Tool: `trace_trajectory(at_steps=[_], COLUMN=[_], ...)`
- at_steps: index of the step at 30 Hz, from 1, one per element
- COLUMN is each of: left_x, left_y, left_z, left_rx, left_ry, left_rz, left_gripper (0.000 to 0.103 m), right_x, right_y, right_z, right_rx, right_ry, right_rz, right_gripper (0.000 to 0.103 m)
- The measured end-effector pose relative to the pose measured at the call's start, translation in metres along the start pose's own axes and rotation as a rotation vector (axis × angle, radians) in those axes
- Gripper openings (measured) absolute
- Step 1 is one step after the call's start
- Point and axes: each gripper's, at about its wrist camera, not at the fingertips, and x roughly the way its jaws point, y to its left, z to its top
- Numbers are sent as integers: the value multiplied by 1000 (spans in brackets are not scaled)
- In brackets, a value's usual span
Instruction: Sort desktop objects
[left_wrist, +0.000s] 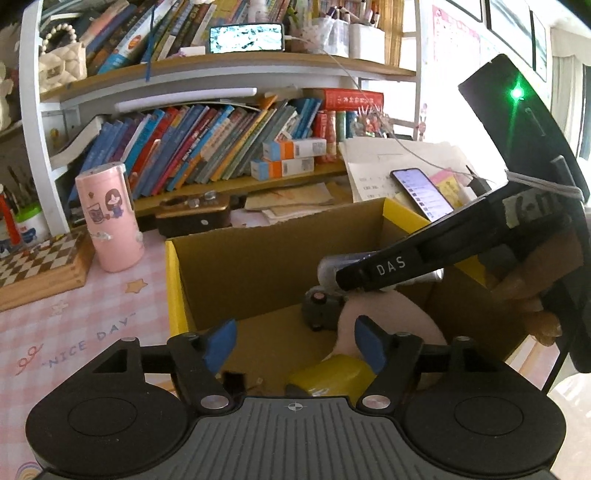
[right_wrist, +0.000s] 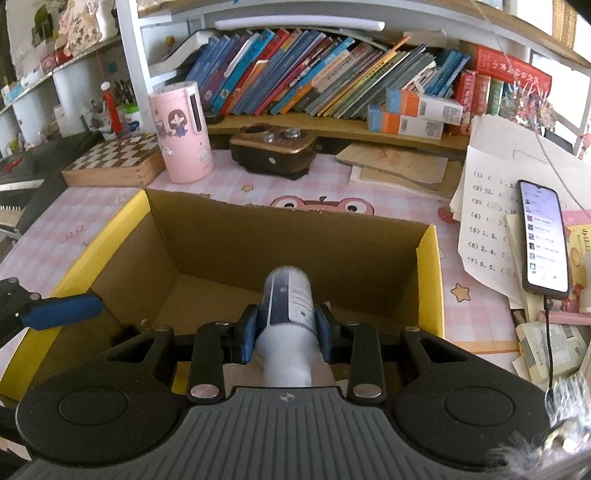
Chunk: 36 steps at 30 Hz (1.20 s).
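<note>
An open cardboard box (right_wrist: 430, 266) with yellow flaps stands on the pink checked desk. My right gripper (right_wrist: 286, 328) is shut on a white bottle with a dark blue label (right_wrist: 291, 295) and holds it over the box's inside, pointing forward. In the left wrist view that bottle (left_wrist: 330, 264) shows behind the right gripper's black finger (left_wrist: 388, 267). My left gripper (left_wrist: 295, 345) is open over the near part of the box, nothing between its blue pads (left_wrist: 221, 343). Inside the box lie a yellow item (left_wrist: 328, 374), a pale pink item (left_wrist: 391, 317) and a small grey item (left_wrist: 321, 306).
Behind the box stand a pink cartoon canister (right_wrist: 183, 133), a wooden chessboard box (right_wrist: 114, 162) and a brown device (right_wrist: 273, 147). To the right, a lit phone (right_wrist: 545, 236) on a cable lies on worksheets (right_wrist: 484, 206). Bookshelves (right_wrist: 314, 77) close off the back.
</note>
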Motion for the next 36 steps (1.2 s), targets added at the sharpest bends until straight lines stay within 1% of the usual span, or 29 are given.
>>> trace_trajectory(at_steps=[6,11,18,21,25,29,33,34,35,36], left_x=[-4,-12,-21,-25,-32,-41,-52,-56,-60,-65], left_y=[-3,-7,-8,-8,-8,-5,-2,-1,0,2], left_z=[1,0,-1,-1,-2,-4,-7,-8,-10,-12], left_rx=[5,28,37,40,33,22,7,4,1,-2], left_ry=[-17,-46,-72,-83,-98,-115,-131,-136,-141,-148], left_rz=[8,12,9,14,16,25,36,41,47,56], left_gripper=[76,83,84,86,88,90,91,92,97,100], right_x=[4,9,14,10,0,-11,-29,-33,-39,-45], right_y=[6,13,25,29,34,37,41,42,42,43], right_z=[6,11,19,22,23,19,12,10,8,5], right_rx=[-42,-85,-137,-143,-147,-121,-88,-75,-58,-43], right_ry=[34,42,22,-6,-40,-59,-103,-114,-131,-144], right_rz=[8,29,50,70,74,67,38,29,17,7], right_gripper=[31,31,31,46,52,54,59,62,62,63])
